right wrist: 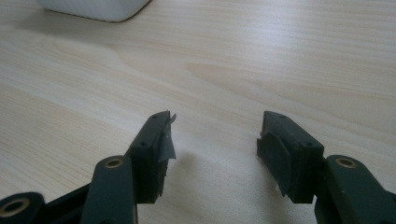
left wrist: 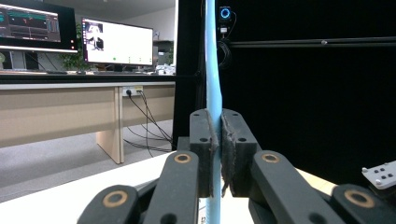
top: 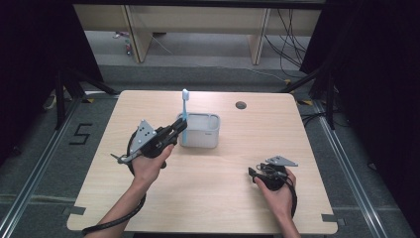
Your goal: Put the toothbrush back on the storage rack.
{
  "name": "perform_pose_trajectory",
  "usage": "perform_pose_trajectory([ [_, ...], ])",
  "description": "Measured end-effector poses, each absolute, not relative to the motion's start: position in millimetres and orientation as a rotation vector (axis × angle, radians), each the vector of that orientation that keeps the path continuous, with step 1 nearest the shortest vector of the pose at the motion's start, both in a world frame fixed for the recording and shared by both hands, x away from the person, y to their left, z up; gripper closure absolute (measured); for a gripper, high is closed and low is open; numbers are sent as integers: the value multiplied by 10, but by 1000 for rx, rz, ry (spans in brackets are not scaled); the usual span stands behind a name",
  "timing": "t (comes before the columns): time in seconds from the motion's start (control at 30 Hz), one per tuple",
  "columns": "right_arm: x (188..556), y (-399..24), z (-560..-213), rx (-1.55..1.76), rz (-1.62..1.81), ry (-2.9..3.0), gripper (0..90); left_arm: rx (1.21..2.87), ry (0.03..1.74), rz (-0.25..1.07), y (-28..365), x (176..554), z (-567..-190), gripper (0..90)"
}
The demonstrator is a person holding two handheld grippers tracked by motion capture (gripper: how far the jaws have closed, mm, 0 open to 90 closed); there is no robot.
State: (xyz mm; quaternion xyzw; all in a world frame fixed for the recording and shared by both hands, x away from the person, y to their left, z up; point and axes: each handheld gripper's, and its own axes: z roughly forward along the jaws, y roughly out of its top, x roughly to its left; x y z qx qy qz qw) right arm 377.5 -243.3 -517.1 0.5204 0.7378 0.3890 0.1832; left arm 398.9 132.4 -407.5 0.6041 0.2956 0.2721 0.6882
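Observation:
A light blue toothbrush (top: pixel 184 109) stands upright with its bristle head at the top, over the left end of a white rectangular holder (top: pixel 200 131) at the middle of the table. My left gripper (top: pixel 179 123) is shut on the toothbrush handle (left wrist: pixel 214 93), which runs straight up between the two black pads in the left gripper view. Whether the handle's lower end is inside the holder is hidden. My right gripper (top: pixel 252 172) rests low over the table at the front right, open, with bare wood between its fingertips (right wrist: pixel 161 135).
The wooden table (top: pixel 208 198) has a round cable hole (top: pixel 240 105) at the back right. A corner of the white holder (right wrist: pixel 93 9) lies ahead of the right gripper. Desks, monitors and cables stand beyond the table's far edge.

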Motion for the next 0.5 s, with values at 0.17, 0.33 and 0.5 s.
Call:
perform_pose_trajectory([
  [0.17, 3779, -2432, -5174, 1467, 1090, 2081, 442, 1344, 658, 621, 1318, 4037, -4054, 833],
  [0.33, 3779, -2432, -5174, 1469, 1090, 2081, 442, 1338, 666, 622, 1311, 4079, -4043, 833],
  [0.5, 3781, -2430, -5179, 1464, 1095, 2082, 442, 1337, 671, 629, 1304, 4131, -4026, 833],
])
